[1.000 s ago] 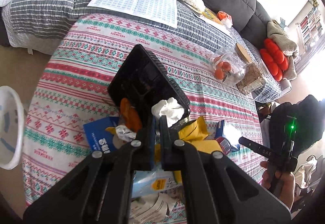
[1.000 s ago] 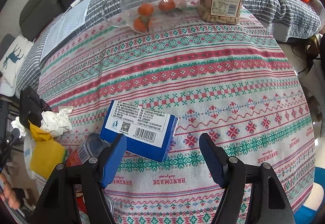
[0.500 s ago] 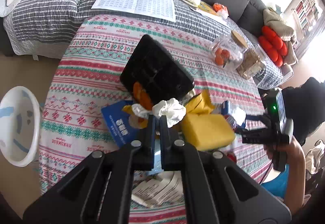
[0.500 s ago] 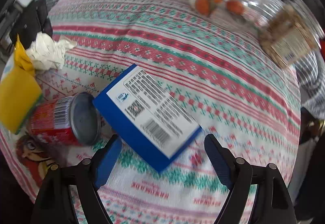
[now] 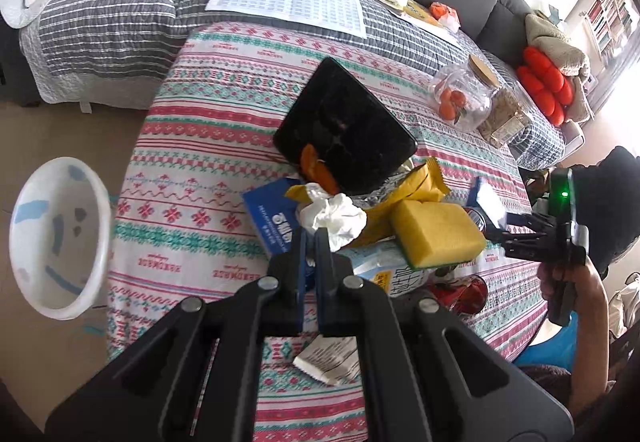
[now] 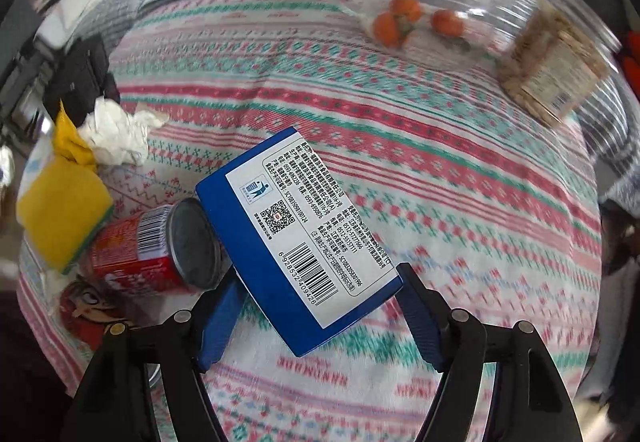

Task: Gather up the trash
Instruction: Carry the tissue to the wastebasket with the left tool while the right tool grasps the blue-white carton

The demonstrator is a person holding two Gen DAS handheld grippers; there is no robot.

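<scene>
A pile of trash lies on the patterned tablecloth (image 5: 208,145): an overturned black tray (image 5: 344,129), crumpled white tissue (image 5: 332,217), a yellow sponge (image 5: 436,234), a yellow wrapper (image 5: 416,185), orange peel (image 5: 316,169), a blue packet (image 5: 268,217) and a red can (image 6: 156,250). My left gripper (image 5: 310,238) is shut, its tips just before the tissue; nothing visibly held. My right gripper (image 6: 320,306) is open, its jaws on either side of a blue box (image 6: 296,234) with a barcode label. The right gripper also shows in the left wrist view (image 5: 516,230).
A white basin (image 5: 56,242) stands on the floor left of the table. A glass jar with oranges (image 6: 416,5) and a jar of nuts (image 6: 556,69) stand at the table's far side. A paper slip (image 5: 328,358) lies near the front edge. A sofa lies behind.
My left gripper has pulled back and up; the black tray has tipped upside down and its trash lies spilled on the cloth. My right gripper has closed in around the blue box.
</scene>
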